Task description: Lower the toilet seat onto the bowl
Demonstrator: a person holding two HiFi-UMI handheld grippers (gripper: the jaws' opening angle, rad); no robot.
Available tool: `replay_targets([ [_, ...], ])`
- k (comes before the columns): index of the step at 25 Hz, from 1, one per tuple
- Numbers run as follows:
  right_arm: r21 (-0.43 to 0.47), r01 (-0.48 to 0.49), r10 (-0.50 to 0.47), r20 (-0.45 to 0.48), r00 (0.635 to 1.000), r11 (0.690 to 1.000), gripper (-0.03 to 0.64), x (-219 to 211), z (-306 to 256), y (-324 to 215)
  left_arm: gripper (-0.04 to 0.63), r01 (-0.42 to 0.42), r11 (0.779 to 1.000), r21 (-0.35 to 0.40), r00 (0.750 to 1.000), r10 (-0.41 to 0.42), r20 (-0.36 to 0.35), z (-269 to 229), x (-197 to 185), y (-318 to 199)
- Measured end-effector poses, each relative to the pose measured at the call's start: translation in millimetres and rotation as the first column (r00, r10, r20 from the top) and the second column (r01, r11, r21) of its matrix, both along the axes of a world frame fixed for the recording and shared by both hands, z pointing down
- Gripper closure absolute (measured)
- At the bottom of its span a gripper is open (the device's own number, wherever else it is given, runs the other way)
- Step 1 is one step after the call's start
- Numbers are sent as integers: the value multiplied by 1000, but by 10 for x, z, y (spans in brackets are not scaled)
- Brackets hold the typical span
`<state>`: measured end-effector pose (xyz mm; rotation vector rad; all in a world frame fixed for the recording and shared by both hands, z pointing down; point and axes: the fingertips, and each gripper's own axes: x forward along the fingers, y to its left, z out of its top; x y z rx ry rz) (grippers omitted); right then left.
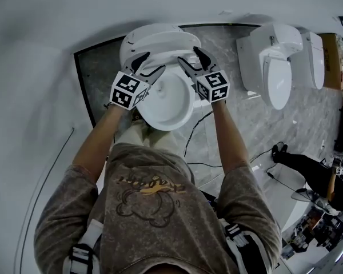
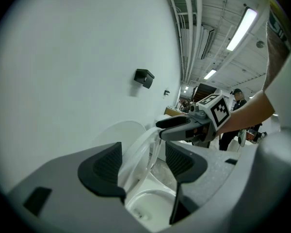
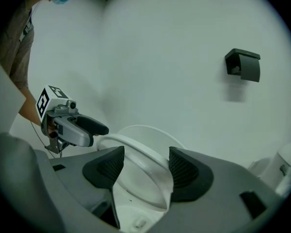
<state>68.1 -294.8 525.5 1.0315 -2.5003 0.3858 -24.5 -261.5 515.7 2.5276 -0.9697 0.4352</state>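
Note:
A white toilet stands against the wall. Its lid (image 1: 138,37) is raised, and the seat (image 1: 180,40) is tilted partway up over the bowl (image 1: 186,112). My left gripper (image 1: 150,68) is at the seat's left side and my right gripper (image 1: 188,60) at its right side. In the left gripper view the seat's rim (image 2: 136,157) runs between the open jaws of the left gripper (image 2: 143,165), and the right gripper (image 2: 182,126) shows beyond. In the right gripper view the seat (image 3: 136,152) passes between the open jaws of the right gripper (image 3: 143,168). The left gripper (image 3: 85,127) is beyond it.
A black holder (image 3: 243,64) is fixed on the wall above the toilet. Two more white toilets (image 1: 274,61) stand to the right on the marble floor. A black cable (image 1: 188,144) lies on the floor by the bowl. A person (image 2: 237,110) stands far off.

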Motion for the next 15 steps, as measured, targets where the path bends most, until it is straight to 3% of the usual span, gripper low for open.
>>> replay_targets([
  [5,-16,-11,11,0,1000,1000,333,60,-72,397,321,4,1000,25,1000,-5,13,-72,72,408],
  [10,-5,10,-10,7,1000,1000,333,185,-17,744,322,70,998,8,997,-70,22,-3,176,712],
  [15,-30,92,-92,-5,996,995,333,279,76,1176,324,111,994,-15,993,-110,40,110,325,1093],
])
